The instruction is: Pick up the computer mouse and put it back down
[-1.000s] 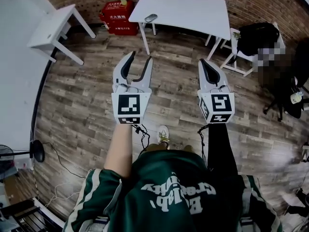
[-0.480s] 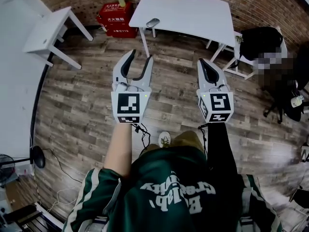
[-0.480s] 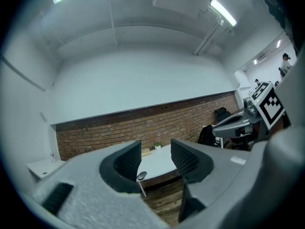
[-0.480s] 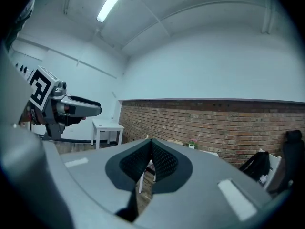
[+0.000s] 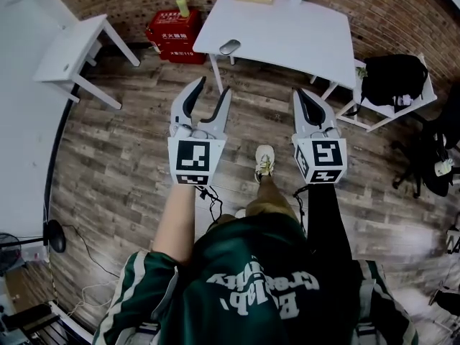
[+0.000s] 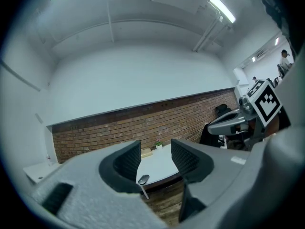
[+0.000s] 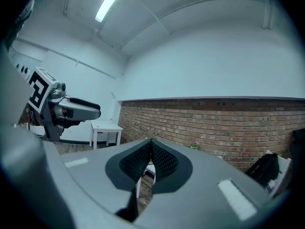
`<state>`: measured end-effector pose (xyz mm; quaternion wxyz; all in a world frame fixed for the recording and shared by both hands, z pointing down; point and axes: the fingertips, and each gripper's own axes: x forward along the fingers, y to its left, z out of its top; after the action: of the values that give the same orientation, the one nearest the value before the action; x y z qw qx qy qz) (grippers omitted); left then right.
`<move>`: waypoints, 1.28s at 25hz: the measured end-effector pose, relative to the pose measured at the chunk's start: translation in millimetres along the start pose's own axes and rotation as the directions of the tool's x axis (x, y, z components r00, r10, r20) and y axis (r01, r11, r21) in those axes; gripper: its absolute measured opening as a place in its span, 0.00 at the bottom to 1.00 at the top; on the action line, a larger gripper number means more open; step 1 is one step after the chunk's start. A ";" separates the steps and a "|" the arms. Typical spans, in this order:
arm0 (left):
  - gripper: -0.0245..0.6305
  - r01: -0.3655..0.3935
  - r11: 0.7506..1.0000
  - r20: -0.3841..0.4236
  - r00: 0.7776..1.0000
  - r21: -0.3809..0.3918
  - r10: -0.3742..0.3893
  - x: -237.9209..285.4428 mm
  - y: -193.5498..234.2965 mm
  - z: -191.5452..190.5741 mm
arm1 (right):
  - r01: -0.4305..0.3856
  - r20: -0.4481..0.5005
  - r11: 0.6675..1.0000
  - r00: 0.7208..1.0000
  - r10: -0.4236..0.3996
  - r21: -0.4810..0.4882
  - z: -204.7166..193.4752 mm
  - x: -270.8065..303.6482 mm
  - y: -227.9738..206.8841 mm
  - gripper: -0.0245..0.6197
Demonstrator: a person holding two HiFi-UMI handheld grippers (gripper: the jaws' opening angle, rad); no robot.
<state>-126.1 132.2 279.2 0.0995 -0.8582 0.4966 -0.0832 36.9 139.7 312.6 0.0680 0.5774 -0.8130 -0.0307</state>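
Item: computer mouse, lying near the left edge of the white desk, well apart from both tools. We record our left gripper with jaws apart, nothing between them; our right gripper with jaws together, empty.

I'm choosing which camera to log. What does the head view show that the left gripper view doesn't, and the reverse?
Only the head view: the red plastic crate and the person's dark green shirt. Only the left gripper view: the long ceiling strip light. Both: the grey oval computer mouse lying on the white rectangular table.
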 end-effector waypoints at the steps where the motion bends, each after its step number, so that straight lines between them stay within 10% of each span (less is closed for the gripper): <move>1: 0.34 0.000 1.000 -0.002 1.000 0.003 0.000 11.4 2.1 -2.2 | -0.004 0.004 1.000 1.000 0.004 0.000 -0.9 11.1 -6.3 0.06; 32: 0.34 -0.047 0.999 -0.153 0.987 0.019 0.050 351.8 121.4 -84.7 | -0.197 -0.007 0.980 0.980 0.198 0.017 -12.6 385.7 -163.6 0.06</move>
<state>-74.6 -240.1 345.7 0.0696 -0.8362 0.5229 -0.1503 66.6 -277.9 333.1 0.0696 0.4945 -0.8662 -0.0146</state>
